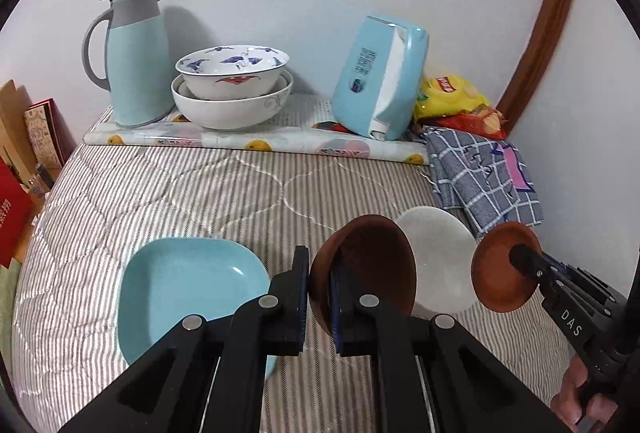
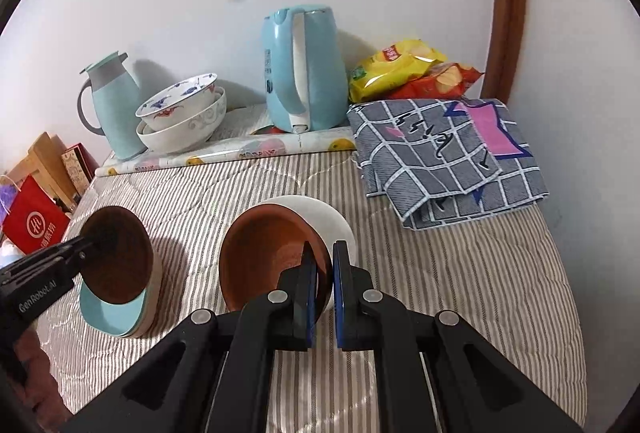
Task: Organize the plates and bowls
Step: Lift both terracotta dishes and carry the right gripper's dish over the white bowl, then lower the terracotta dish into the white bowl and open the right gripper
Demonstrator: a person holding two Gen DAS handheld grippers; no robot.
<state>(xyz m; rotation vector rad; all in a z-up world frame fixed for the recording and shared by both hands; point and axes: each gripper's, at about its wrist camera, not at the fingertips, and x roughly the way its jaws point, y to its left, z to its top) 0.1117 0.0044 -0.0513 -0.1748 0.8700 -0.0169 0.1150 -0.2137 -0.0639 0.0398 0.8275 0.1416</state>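
Observation:
My left gripper (image 1: 320,273) is shut on the rim of a dark brown bowl (image 1: 372,265) and holds it tilted above the striped cloth, beside a light blue square plate (image 1: 188,285). In the right wrist view this bowl (image 2: 120,257) hangs over the blue plate (image 2: 116,317). My right gripper (image 2: 324,265) is shut on the rim of a second brown bowl (image 2: 268,253), which shows in the left wrist view too (image 1: 496,269). A white bowl (image 1: 440,261) sits on the cloth between them; in the right wrist view the white bowl (image 2: 332,221) lies just behind the held brown bowl.
At the back stand a teal thermos jug (image 1: 136,61), two stacked white patterned bowls (image 1: 232,85), a blue kettle (image 2: 304,69), snack bags (image 2: 412,73) and a folded checked cloth (image 2: 448,157). Boxes and a red bag (image 2: 32,225) stand off the left edge.

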